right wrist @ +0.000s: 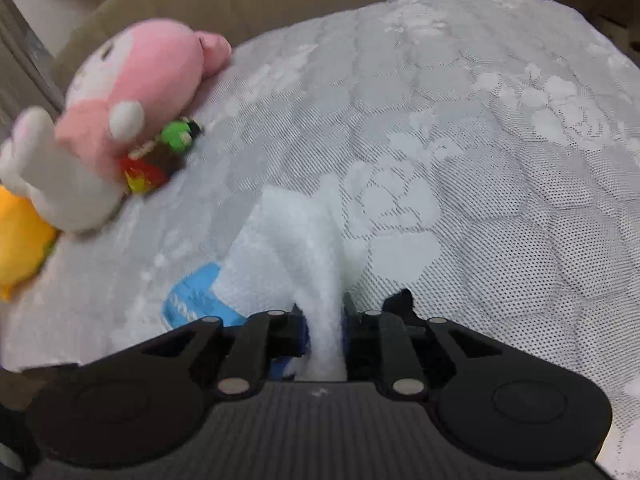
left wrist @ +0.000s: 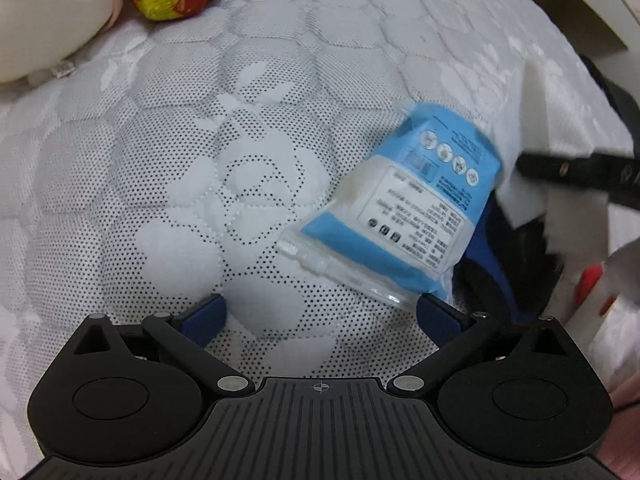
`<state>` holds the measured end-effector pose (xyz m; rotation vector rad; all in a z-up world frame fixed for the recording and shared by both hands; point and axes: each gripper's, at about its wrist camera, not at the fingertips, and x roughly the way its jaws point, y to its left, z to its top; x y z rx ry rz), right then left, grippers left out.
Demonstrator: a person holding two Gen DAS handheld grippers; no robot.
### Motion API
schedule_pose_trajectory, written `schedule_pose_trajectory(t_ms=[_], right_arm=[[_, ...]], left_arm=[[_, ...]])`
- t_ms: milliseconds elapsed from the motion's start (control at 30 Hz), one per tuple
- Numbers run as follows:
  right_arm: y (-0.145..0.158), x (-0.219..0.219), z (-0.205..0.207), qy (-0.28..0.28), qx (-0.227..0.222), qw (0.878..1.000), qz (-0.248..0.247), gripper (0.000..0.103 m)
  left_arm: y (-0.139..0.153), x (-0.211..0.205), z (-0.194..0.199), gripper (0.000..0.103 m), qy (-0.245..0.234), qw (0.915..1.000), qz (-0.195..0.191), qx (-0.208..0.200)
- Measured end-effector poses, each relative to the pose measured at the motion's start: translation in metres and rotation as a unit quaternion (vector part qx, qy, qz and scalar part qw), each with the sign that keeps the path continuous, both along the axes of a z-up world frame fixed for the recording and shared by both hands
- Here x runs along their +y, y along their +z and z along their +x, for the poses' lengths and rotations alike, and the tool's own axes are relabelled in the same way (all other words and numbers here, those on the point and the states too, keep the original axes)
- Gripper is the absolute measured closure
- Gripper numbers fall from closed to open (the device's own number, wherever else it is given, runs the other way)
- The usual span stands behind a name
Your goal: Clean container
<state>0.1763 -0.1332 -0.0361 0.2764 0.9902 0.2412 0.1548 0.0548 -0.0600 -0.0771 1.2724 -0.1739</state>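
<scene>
- Quilted mattress (left wrist: 248, 128): white/grey, covers most of both views.
- Pink plush toy (right wrist: 132, 92): lies at far edge.
- Blue-white packet (left wrist: 404, 216): flat on mattress, just ahead of L gripper (left wrist: 320, 316); jaws spread, nothing between.
- White cloth (right wrist: 304, 248): pinched in R gripper (right wrist: 324, 332), jaws pressed on it, draped over packet.
- Container: can't identify.

likely a home bedroom: quilted mattress (right wrist: 480, 160), pink plush toy (right wrist: 132, 92).
</scene>
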Motion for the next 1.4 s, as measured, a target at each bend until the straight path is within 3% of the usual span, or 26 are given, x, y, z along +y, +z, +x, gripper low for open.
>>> schedule_pose_trajectory(t_ms=[133,233,467,867,933,967,1067,1133,1267,1400], right_arm=[[0.020,0.006,-0.010,0.031,-0.035,0.998,0.045,0.085],[0.028,0.019,-0.011,0.061,-0.035,0.993,0.097,0.085],[0.003,0.049,0.007,0.065,-0.030,0.997,0.004,0.085],[-0.015,0.023,0.013,0.012,0.002,0.999,-0.042,0.084],[-0.017,0.023,0.012,0.006,-0.001,0.998,-0.064,0.084],[-0.016,0.021,0.012,0.002,-0.003,0.998,-0.070,0.084],[-0.013,0.012,0.011,-0.008,-0.001,0.998,-0.054,0.084],[-0.009,0.006,0.011,-0.010,0.001,0.999,-0.031,0.084],[0.000,0.002,0.009,0.001,-0.009,1.000,-0.008,0.084],[0.006,0.001,0.008,0.011,-0.011,1.000,0.022,0.084]], left_arm=[[-0.001,-0.006,-0.001,0.000,-0.008,0.9999,0.014,0.001],[-0.001,-0.008,-0.002,0.000,-0.010,0.9998,0.016,0.000],[-0.001,-0.010,-0.004,0.000,-0.010,0.9998,0.015,0.000],[0.001,-0.013,-0.007,0.000,-0.014,0.9998,0.014,-0.001],[0.004,-0.007,-0.007,0.000,-0.006,0.9999,-0.015,-0.004],[0.008,0.001,-0.007,0.000,0.006,0.9986,-0.052,-0.009],[0.021,0.024,-0.005,0.000,0.044,0.9857,-0.159,-0.037],[0.025,0.039,-0.005,0.000,0.068,0.9772,-0.188,-0.072],[0.018,0.029,0.022,0.000,0.078,0.9812,-0.131,-0.119],[0.023,0.008,0.034,0.000,0.027,0.9860,-0.113,-0.120]])
